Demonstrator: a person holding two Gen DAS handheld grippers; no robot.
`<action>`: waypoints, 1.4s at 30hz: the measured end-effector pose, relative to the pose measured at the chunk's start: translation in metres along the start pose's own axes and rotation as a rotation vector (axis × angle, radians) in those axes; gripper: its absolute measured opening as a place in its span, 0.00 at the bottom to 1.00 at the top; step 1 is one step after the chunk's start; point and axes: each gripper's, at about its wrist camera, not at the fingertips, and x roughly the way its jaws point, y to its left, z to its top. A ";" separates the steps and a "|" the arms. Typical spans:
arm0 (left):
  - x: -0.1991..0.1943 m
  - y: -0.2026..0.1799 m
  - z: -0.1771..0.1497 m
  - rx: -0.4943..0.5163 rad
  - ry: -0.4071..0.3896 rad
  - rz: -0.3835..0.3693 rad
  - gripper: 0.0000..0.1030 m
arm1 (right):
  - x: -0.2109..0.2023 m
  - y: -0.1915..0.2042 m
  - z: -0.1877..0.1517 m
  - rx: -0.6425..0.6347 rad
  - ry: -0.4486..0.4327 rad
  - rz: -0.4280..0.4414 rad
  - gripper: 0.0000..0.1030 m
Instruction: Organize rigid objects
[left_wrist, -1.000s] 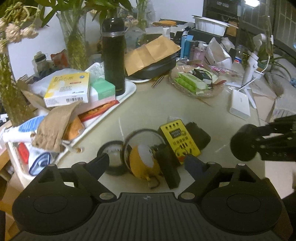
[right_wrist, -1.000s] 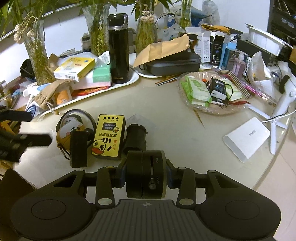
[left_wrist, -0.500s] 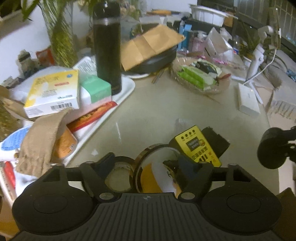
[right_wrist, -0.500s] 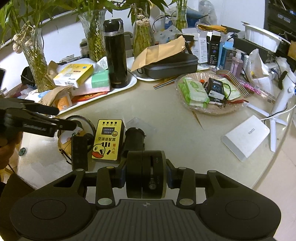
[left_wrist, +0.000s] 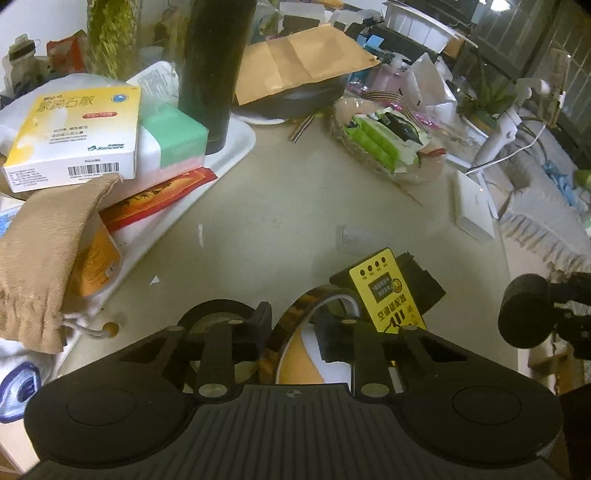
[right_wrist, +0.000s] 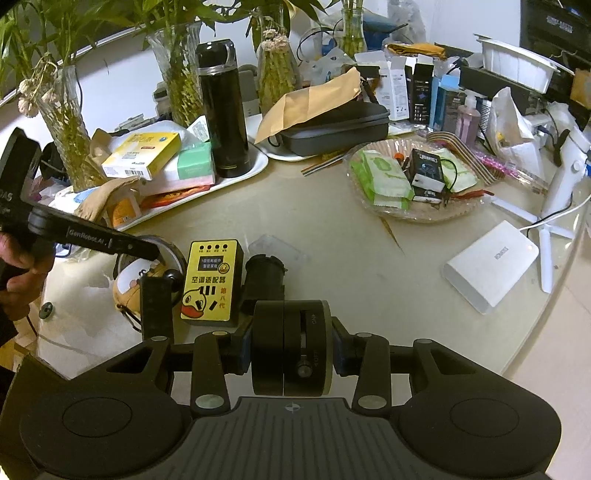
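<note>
My left gripper (left_wrist: 291, 328) is closed on the rim of a clear round tape-like ring (left_wrist: 295, 314) that surrounds an orange and white plush keychain (right_wrist: 129, 284); its arm shows in the right wrist view (right_wrist: 110, 243). A second dark tape roll (left_wrist: 210, 317) lies just left of it. A yellow remote box (right_wrist: 212, 280) and a black cylinder part (right_wrist: 264, 277) lie beside them. My right gripper (right_wrist: 291, 347) is shut on a black round disc part (right_wrist: 291, 347), held above the table's near edge; it shows at the right in the left wrist view (left_wrist: 524, 314).
A white tray (right_wrist: 255, 166) at the back left holds boxes and a black thermos (right_wrist: 221, 110). A glass dish (right_wrist: 417, 214) of packets, a white box (right_wrist: 491, 266) and a white stand (right_wrist: 557, 192) are on the right. Vases and clutter line the back.
My left gripper moved down and forward onto the clear ring and narrowed its fingers on the rim. My right gripper stayed still with the disc.
</note>
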 end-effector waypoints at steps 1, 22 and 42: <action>-0.002 -0.001 -0.001 0.000 -0.001 0.005 0.19 | 0.000 0.000 0.000 0.003 -0.002 0.003 0.42; -0.072 -0.055 -0.016 0.045 -0.198 0.051 0.09 | -0.018 0.011 0.002 0.045 -0.051 0.037 0.42; -0.152 -0.102 -0.048 -0.005 -0.236 0.134 0.09 | -0.082 0.043 -0.010 0.061 -0.046 0.089 0.42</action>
